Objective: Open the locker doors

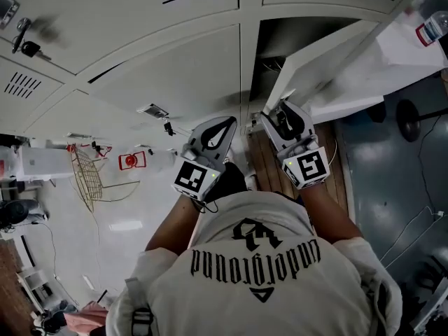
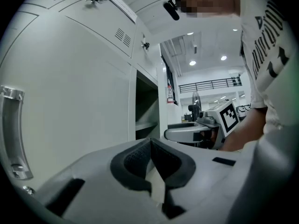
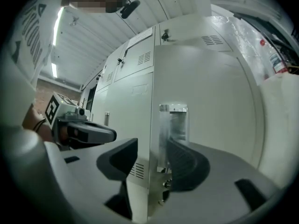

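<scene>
A bank of white lockers (image 1: 175, 82) fills the top of the head view. One locker door (image 1: 336, 61) at the right is swung open on a dark compartment (image 1: 280, 40). My right gripper (image 1: 280, 114) is at that door's free edge. In the right gripper view its jaws (image 3: 152, 146) straddle the door edge (image 3: 150, 101), with the clear handle (image 3: 173, 125) against the right pad and a gap at the left pad. My left gripper (image 1: 222, 128) is level before a closed door, its jaws (image 2: 150, 141) shut on nothing. That door's clear handle (image 2: 11, 129) lies to its left.
A key (image 1: 24, 44) hangs in a lock on an upper left locker. A water bottle (image 1: 434, 26) lies on a white surface at the far right. A fan base (image 1: 409, 121) stands on the floor at right. The person's torso fills the lower head view.
</scene>
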